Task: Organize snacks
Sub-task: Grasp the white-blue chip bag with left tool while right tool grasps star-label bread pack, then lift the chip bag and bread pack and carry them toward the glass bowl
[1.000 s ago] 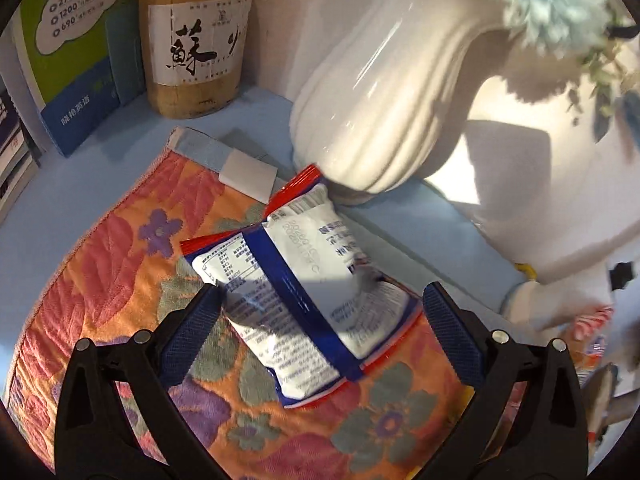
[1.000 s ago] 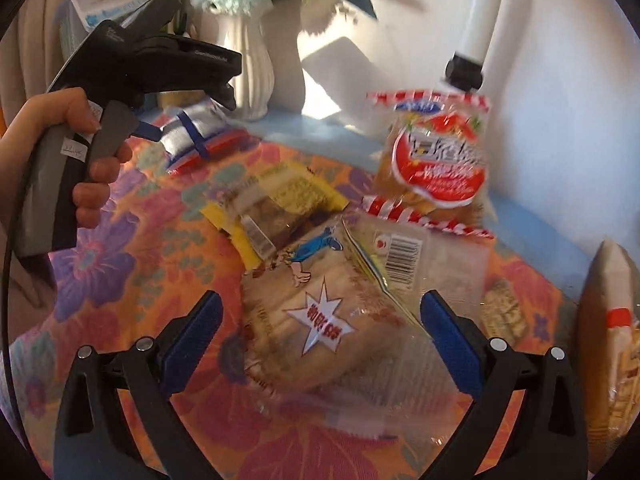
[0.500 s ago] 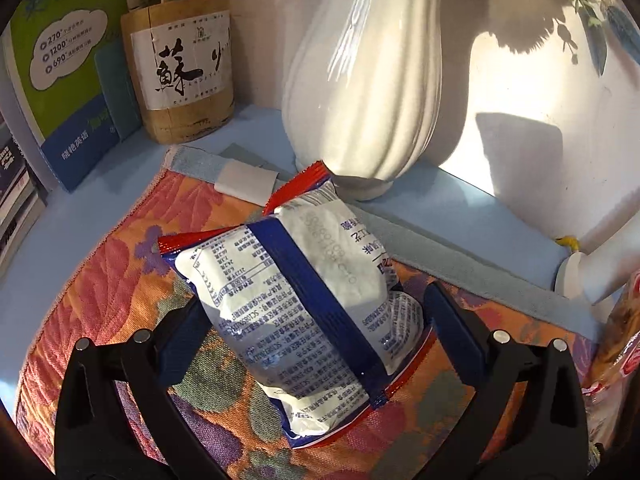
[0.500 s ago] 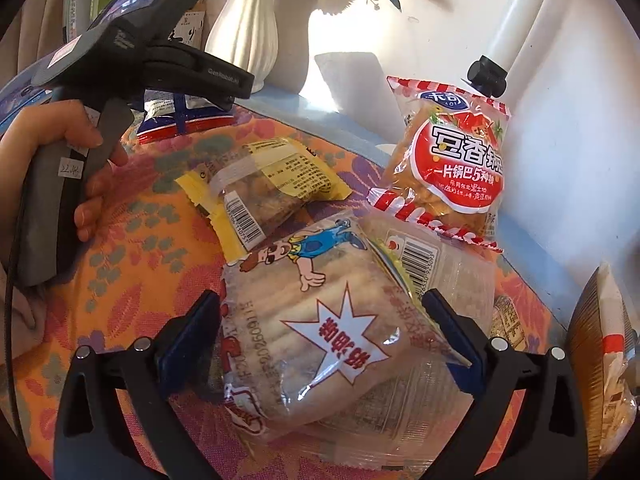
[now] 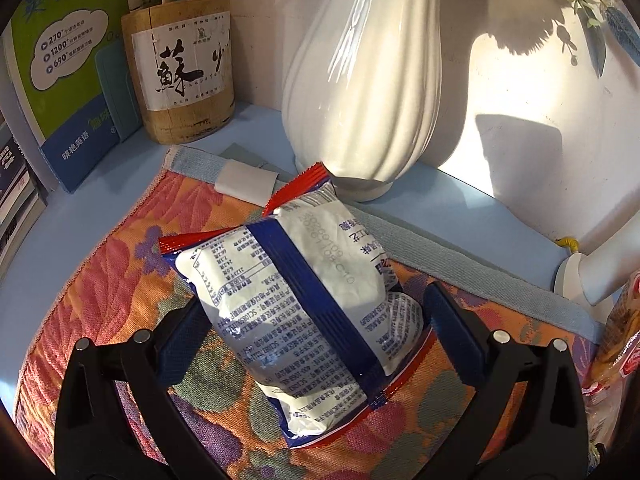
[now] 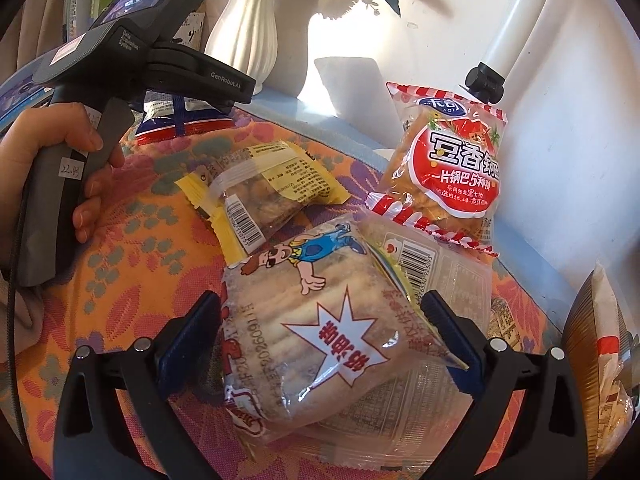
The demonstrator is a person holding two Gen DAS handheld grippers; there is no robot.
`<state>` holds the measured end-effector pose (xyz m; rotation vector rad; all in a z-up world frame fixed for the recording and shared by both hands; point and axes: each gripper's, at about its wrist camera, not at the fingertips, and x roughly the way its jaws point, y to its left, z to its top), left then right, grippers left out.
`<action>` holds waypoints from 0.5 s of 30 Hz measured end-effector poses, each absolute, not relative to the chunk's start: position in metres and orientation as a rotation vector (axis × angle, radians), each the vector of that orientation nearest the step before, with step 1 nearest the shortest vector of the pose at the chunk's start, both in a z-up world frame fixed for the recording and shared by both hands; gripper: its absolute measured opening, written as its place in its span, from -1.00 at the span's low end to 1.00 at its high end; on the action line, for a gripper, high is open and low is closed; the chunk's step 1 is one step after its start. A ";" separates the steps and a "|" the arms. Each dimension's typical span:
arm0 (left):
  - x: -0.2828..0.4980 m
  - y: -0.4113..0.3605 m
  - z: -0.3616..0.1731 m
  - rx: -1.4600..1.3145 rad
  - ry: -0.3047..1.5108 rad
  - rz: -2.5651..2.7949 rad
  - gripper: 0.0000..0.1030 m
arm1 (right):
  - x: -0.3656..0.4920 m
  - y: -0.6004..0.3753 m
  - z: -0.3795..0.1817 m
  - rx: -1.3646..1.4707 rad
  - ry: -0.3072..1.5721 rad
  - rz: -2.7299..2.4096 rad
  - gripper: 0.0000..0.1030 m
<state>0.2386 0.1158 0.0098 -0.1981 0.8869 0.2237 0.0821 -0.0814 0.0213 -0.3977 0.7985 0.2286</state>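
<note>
Left gripper (image 5: 312, 328): jaws wide, straddling the white-and-blue snack packet (image 5: 304, 300), which lies on the floral cloth (image 5: 100, 280) beside the white vase (image 5: 360, 80). Right gripper (image 6: 320, 328): jaws wide, either side of the clear biscuit packet (image 6: 304, 328) on the same cloth.

This looks like a home desk or shelf corner: a white vase (image 5: 360, 92) with flowers, a wooden pen holder (image 5: 182, 68) with pens, and books (image 5: 60, 76) stand against the wall on a blue surface (image 5: 460, 208), with a flowered cloth (image 5: 100, 280) spread beneath scattered snack packets (image 6: 444, 164).
</note>
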 end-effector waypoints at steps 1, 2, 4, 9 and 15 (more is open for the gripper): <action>0.237 0.116 0.011 -0.200 0.879 0.221 0.89 | 0.080 -0.082 0.023 -0.398 0.783 0.230 0.70; 0.236 0.116 0.011 -0.199 0.870 0.226 0.76 | 0.077 -0.082 0.025 -0.397 0.765 0.229 0.50; 0.224 0.112 0.019 -0.192 0.830 0.217 0.28 | 0.074 -0.082 0.027 -0.398 0.750 0.238 0.47; 0.216 0.111 0.025 -0.187 0.799 0.209 0.15 | 0.061 -0.092 0.041 -0.333 0.663 0.302 0.44; 0.205 0.119 0.031 -0.205 0.770 0.191 0.14 | 0.056 -0.119 0.056 -0.184 0.610 0.351 0.44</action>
